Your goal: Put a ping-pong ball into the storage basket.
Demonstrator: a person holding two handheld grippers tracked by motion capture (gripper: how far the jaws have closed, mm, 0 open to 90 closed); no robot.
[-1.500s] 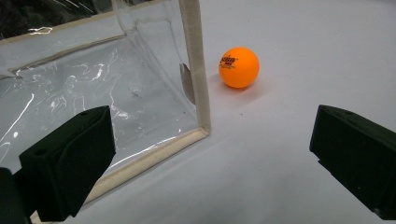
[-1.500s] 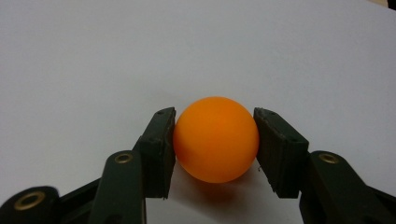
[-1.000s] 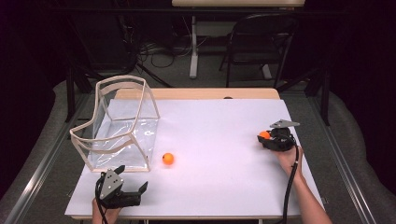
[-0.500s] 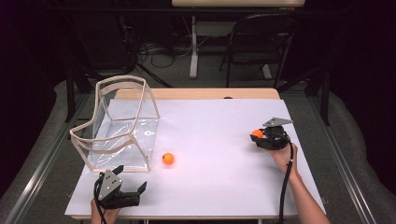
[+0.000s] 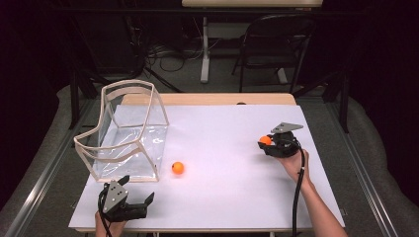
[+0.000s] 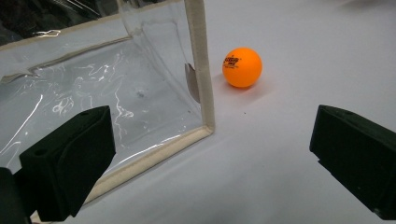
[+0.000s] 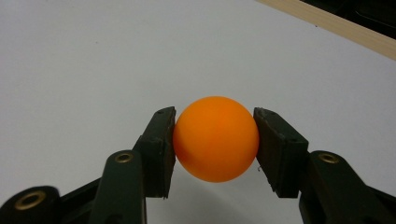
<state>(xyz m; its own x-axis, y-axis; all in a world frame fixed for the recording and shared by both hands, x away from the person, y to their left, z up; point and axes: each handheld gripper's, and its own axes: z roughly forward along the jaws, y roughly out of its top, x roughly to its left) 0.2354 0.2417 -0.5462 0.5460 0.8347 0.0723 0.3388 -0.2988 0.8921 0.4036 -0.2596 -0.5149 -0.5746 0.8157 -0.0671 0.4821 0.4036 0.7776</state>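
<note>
Meanwhile, right tongs [image 7: 215, 140] clenched on ball [image 7: 215, 138]; left tongs [image 6: 210, 158] released beside clear bin [image 6: 93, 84].

1. In the right gripper view, the sides of the held orange ball [image 7: 215, 138] are covered by the two jaw pads, and the right gripper [image 7: 215, 140] is cut off by the bottom edge.
2. In the left gripper view, the clear bag [image 6: 116, 93] runs off the top and left edges.
3. The print on the loose orange ball [image 6: 242, 66] is too small to read.
4. In the high view, the person's forearms are cut off by the bottom edge.
</note>
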